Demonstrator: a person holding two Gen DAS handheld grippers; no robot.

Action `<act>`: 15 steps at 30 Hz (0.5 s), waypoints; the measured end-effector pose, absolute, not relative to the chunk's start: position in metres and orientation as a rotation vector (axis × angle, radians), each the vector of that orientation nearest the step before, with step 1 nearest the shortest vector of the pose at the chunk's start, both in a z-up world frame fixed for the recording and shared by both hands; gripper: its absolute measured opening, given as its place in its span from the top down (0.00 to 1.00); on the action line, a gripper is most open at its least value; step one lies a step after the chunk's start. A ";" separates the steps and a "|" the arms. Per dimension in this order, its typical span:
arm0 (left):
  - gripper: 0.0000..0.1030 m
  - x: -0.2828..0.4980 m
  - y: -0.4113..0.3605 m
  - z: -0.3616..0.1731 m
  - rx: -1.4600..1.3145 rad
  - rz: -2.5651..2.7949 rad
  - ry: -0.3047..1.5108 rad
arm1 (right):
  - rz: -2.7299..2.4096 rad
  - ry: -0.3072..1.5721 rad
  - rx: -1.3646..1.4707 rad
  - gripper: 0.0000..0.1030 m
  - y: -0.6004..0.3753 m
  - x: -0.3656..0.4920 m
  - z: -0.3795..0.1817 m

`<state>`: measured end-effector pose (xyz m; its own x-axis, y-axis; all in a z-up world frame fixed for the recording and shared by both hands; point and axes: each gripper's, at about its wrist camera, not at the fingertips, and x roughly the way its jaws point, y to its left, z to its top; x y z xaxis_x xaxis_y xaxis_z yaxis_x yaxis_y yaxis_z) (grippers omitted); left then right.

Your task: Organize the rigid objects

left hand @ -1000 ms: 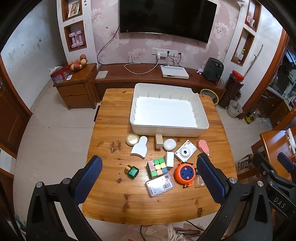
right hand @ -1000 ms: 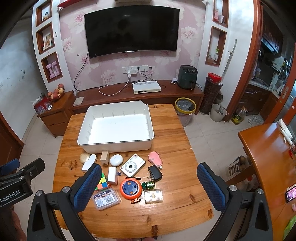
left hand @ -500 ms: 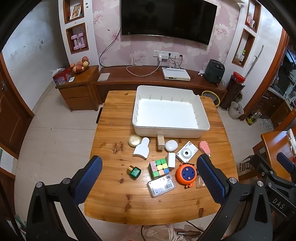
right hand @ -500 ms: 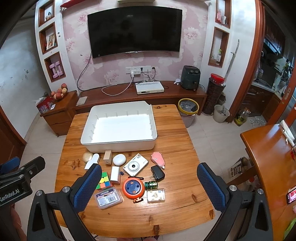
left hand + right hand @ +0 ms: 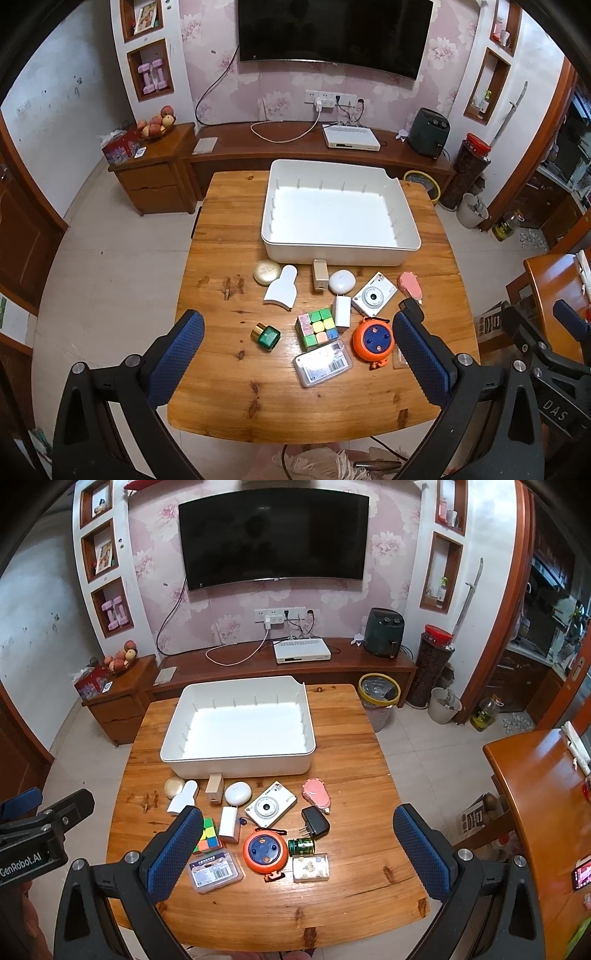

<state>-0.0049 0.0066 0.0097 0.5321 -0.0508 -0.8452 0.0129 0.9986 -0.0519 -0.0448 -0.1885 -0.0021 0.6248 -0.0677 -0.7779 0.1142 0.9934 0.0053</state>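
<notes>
An empty white bin [image 5: 340, 218] [image 5: 240, 727] stands at the far side of a wooden table [image 5: 229, 387]. In front of it lie several small objects: a colour cube [image 5: 317, 328], an orange round reel [image 5: 372, 339] [image 5: 265, 851], a white camera [image 5: 373, 298] [image 5: 270, 808], a clear case [image 5: 322, 362], a green jar [image 5: 266, 335], a black charger [image 5: 315, 826] and a pink item [image 5: 316, 793]. My left gripper [image 5: 295, 354] and right gripper [image 5: 295, 845] are both open and empty, held above the table's near edge.
A TV console with a white box [image 5: 301, 650] runs behind the table. A bin with a yellow rim [image 5: 378, 694] stands at the far right corner. A second wooden table [image 5: 543, 812] is to the right. A side cabinet with fruit [image 5: 155, 162] is far left.
Both views have pulled back and up slightly, so the table sits lower in view. Nothing on the table has moved and both grippers stay open.
</notes>
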 end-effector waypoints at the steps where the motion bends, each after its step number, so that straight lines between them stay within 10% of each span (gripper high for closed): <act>1: 0.01 -0.003 0.006 0.008 -0.036 -0.038 1.014 | -0.104 0.892 0.055 0.00 -0.190 -0.044 -0.003; 15: 0.01 0.013 -0.006 -0.031 0.074 -0.086 1.072 | -0.097 0.890 0.024 0.00 -0.215 -0.021 -0.031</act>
